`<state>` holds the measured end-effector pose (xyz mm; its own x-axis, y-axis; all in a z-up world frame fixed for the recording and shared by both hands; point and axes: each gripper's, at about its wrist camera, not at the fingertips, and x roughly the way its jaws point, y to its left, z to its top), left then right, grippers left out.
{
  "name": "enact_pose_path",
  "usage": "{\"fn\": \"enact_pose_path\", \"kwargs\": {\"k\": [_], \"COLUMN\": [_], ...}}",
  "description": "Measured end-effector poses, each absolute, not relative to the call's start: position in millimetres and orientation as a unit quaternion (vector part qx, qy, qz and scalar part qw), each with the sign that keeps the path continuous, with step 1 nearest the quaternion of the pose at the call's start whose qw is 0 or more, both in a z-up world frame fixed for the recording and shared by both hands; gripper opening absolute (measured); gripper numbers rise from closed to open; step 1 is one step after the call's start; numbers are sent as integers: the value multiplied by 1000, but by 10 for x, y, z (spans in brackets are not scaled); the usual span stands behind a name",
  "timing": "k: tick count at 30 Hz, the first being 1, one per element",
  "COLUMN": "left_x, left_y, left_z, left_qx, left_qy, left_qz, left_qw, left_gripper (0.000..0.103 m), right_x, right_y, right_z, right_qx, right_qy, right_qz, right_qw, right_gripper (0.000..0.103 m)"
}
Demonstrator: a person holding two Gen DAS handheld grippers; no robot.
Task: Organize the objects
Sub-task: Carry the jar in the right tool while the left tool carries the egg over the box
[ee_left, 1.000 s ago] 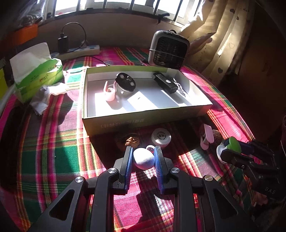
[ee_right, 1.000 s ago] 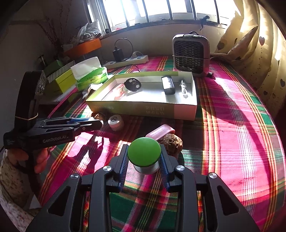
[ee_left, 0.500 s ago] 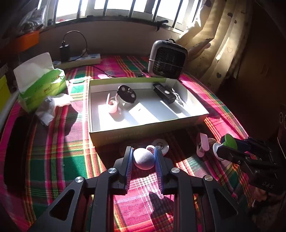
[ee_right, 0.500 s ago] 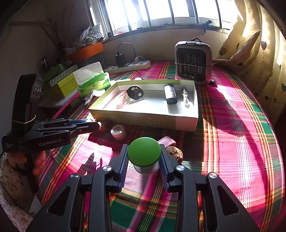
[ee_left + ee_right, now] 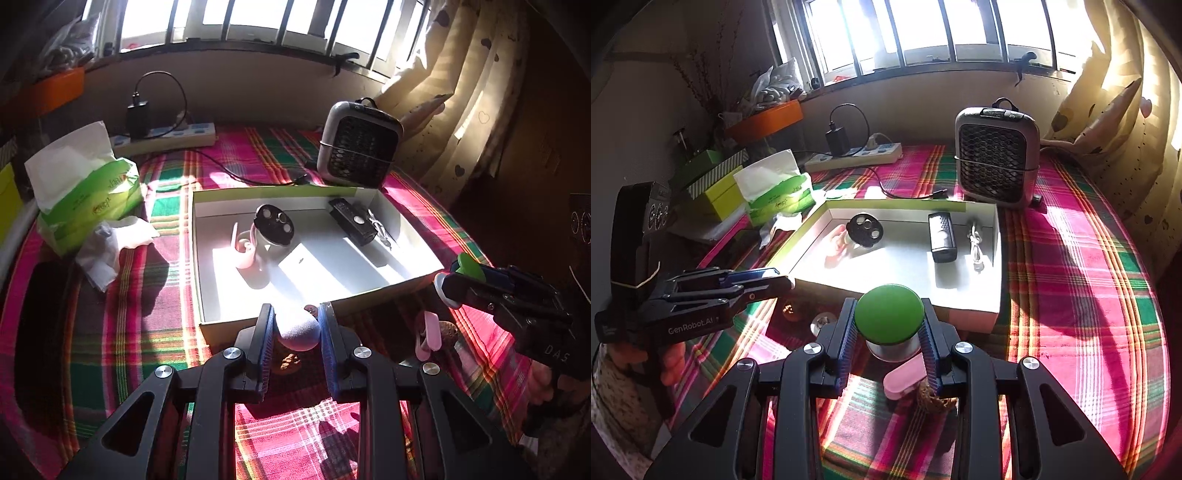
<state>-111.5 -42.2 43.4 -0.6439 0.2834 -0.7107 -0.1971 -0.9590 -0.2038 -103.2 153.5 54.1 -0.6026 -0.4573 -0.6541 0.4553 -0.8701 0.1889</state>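
Nearest the lens in the left wrist view, the left gripper (image 5: 295, 332) is clamped on a pale ball (image 5: 300, 334) at lower centre, both pads pressing its sides. Just beyond the ball, straight ahead along the fingers, runs the near wall of the open box (image 5: 369, 295), its long axis lying across the frame. So the ball's way in looks to be forward and over that wall, with bare floor right behind it.

Likewise in the right wrist view, the right gripper (image 5: 888, 332) is closed on a green-capped jar (image 5: 889, 314) at lower centre, upright, the cap level with the box's (image 5: 967, 317) near wall. A pink clip (image 5: 905, 380) and a walnut (image 5: 934, 398) lie on the cloth under the fingers.

By my reading, the left gripper is nearer the wall and should clear it first. Farther in, a pink hook (image 5: 243, 254) and a dark-lidded cup (image 5: 273, 229) fill the box's left middle, and a black remote (image 5: 352, 221) the far right.
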Motion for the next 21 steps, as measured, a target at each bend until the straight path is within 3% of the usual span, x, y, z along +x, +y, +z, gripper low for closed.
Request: {"fn": "enact_pose_path", "kwargs": {"k": [21], "left_x": [-1601], "left_y": [-469], "left_z": [383], "left_qx": [-406], "left_qy": [-55], "left_qz": [905], "left_qw": [118], "left_gripper": [21], "right_x": [-1906], "right_y": [1233], "right_z": [466], "right_qx": [393], "right_qy": [8], "right_qz": [-880], "right_qw": [266], "right_gripper": [34]}}
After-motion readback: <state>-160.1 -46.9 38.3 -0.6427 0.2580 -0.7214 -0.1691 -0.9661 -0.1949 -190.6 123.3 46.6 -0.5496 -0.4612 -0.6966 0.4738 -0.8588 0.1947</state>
